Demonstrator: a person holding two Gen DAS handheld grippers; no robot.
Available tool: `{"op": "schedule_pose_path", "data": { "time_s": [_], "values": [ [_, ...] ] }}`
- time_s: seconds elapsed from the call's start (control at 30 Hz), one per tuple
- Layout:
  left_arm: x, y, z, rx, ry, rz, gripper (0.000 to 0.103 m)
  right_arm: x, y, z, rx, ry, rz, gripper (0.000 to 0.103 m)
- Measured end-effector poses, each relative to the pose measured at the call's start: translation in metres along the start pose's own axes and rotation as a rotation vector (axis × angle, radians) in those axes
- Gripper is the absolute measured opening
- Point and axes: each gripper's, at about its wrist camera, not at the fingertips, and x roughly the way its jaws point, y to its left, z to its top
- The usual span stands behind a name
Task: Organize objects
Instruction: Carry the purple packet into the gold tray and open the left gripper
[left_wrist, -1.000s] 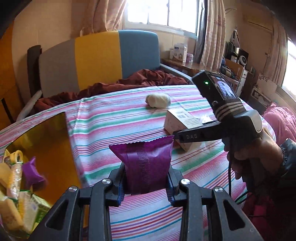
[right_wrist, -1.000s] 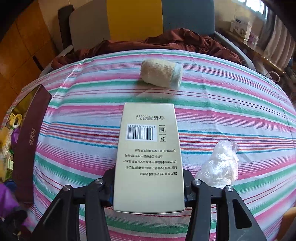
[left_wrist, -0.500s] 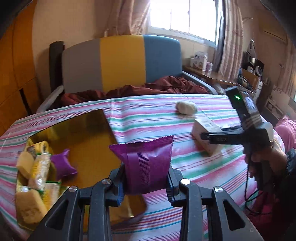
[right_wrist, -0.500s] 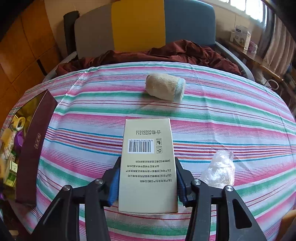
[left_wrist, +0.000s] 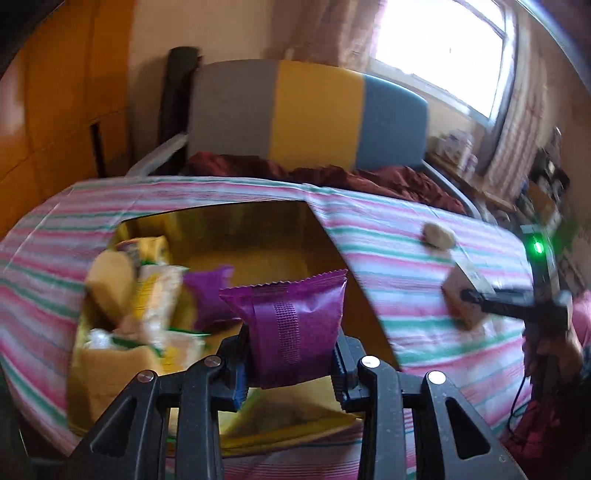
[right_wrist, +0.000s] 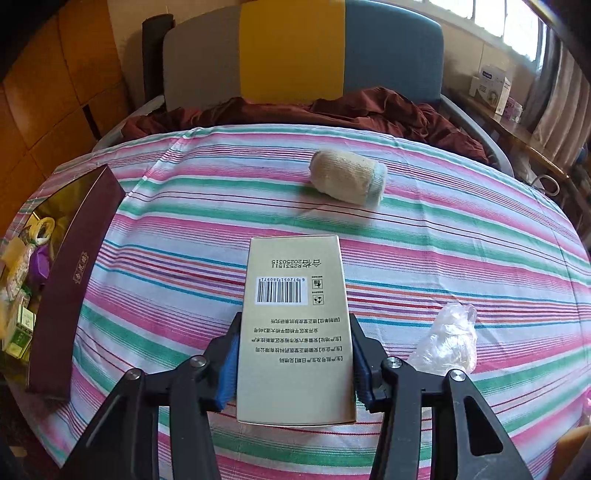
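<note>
Purple snack packet (left_wrist: 295, 325), clamped upright between the left gripper (left_wrist: 290, 363) jaws, above the gold-lined open box (left_wrist: 266, 229); the box holds yellow packets (left_wrist: 155, 291) and a second purple packet (left_wrist: 207, 295). Beige carton (right_wrist: 295, 325), barcode up, pinched by the right gripper (right_wrist: 295, 363) over the striped tablecloth (right_wrist: 461, 258). Cloth roll (right_wrist: 347, 181) and crumpled plastic (right_wrist: 447, 339) lie apart on open cloth.

- Left gripper (left_wrist: 291, 363): black plastic linkage arms with triangular cut-outs, silver screw heads at the pivots, blue pads inside the fingers.
- Right gripper (right_wrist: 295, 363): same black build, blue pads (right_wrist: 226, 373), silver screws.
- From the left view, its body shows a green light and a thin black cable, somewhat blurred.
</note>
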Motion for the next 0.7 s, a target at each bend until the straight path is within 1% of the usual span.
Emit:
{"op": "schedule_pose_path", "data": {
  "time_s": [0.13, 0.23, 0.4, 0.53, 0.63, 0.67, 0.7],
  "values": [
    [-0.001, 0.039, 0.003, -0.127, 0.013, 0.009, 0.034, 0.000, 0.002, 0.000, -0.013, -0.001, 0.000, 0.051],
    [0.003, 0.049, 0.004, -0.160, 0.026, 0.007, 0.034, 0.000, 0.003, 0.000, -0.019, 0.002, -0.001, 0.051],
    [0.020, 0.038, 0.009, -0.135, 0.062, -0.015, 0.034, 0.000, 0.005, 0.000, -0.025, 0.005, -0.004, 0.050],
    [0.042, 0.027, 0.020, -0.098, 0.091, 0.020, 0.035, 0.000, 0.006, -0.001, -0.035, 0.003, -0.004, 0.050],
    [0.065, 0.026, 0.026, -0.077, 0.143, 0.057, 0.035, 0.001, 0.006, 0.000, -0.031, 0.004, -0.001, 0.050],
    [0.070, 0.027, 0.027, -0.083, 0.149, 0.053, 0.035, 0.001, 0.006, 0.000, -0.031, 0.005, -0.001, 0.050],
    [0.075, 0.027, 0.027, -0.084, 0.162, 0.050, 0.039, 0.001, 0.006, 0.000, -0.032, 0.004, -0.001, 0.050]
  ]
}}
